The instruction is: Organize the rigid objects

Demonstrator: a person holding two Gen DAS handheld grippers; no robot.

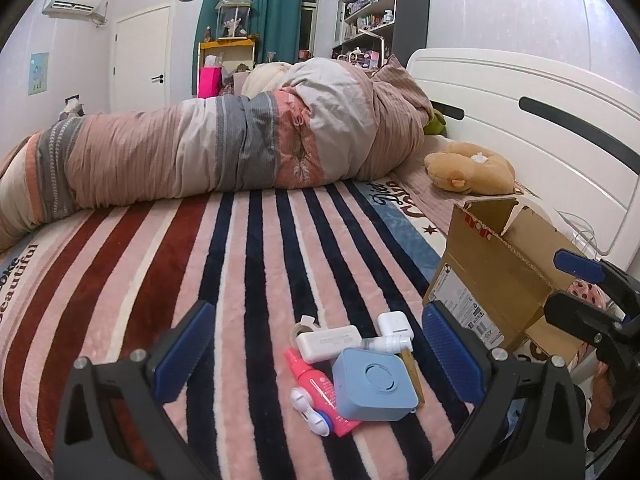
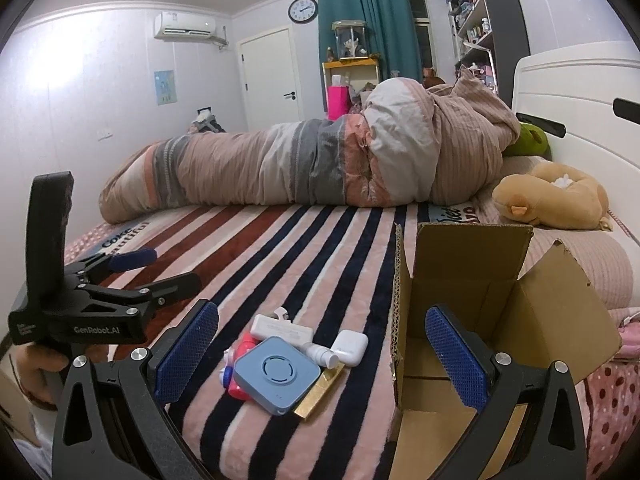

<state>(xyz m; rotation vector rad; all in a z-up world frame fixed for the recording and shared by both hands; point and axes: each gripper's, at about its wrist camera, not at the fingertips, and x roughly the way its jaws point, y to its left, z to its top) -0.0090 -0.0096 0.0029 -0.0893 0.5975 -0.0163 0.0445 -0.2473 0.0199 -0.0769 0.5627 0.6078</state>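
A pile of small rigid items lies on the striped blanket (image 1: pixel 248 264): a light blue square box (image 1: pixel 374 385) (image 2: pixel 276 380), a white flat charger (image 1: pixel 330 342) (image 2: pixel 282 330), a white plug adapter (image 1: pixel 394 326) (image 2: pixel 352 346), a pink-red tube (image 1: pixel 316 384), a gold bar (image 2: pixel 320 394) and a white-blue clip (image 1: pixel 310 410). An open cardboard box (image 1: pixel 496 280) (image 2: pixel 480 304) stands right of the pile. My left gripper (image 1: pixel 320 356) is open, just short of the pile. My right gripper (image 2: pixel 322 354) is open, straddling the pile and the box's left wall.
A rolled duvet (image 1: pixel 224 148) lies across the bed's far side. A tan plush toy (image 1: pixel 472 168) and a green one (image 2: pixel 528 140) lie by the white headboard (image 1: pixel 520 120). The bed's front edge is close to both grippers.
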